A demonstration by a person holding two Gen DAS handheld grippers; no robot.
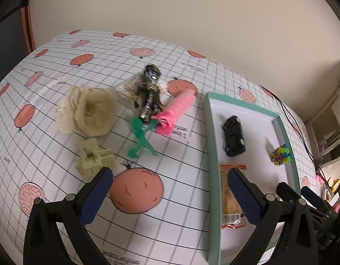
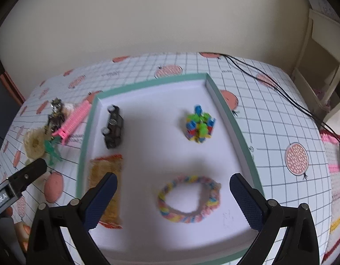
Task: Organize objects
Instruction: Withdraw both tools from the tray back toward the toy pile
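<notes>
I am holding the left gripper point(image 1: 170, 190) wide open and empty; the cream hair claw point(image 1: 93, 159) is lying just ahead-left, nearer this hand.

On the bench point(image 1: 59, 66): tray point(image 2: 88, 121) to the right, loose pile to its left. In the tray: car point(image 2: 113, 125) at far left, snack pack point(image 2: 106, 176) before it, block cluster point(image 2: 199, 124) at far right, bracelet point(image 2: 189, 198) nearest, right of the pack. Left of the tray: comb point(image 1: 176, 110) just beside the rim, figure point(image 1: 149, 92) touching it on the left, scrunchie point(image 1: 88, 112) further left, stick man point(image 1: 141, 137) before the figure, claw clip point(image 1: 92, 159) before the scrunchie. Cables point(image 2: 269, 81) behind and right of the tray.
</notes>
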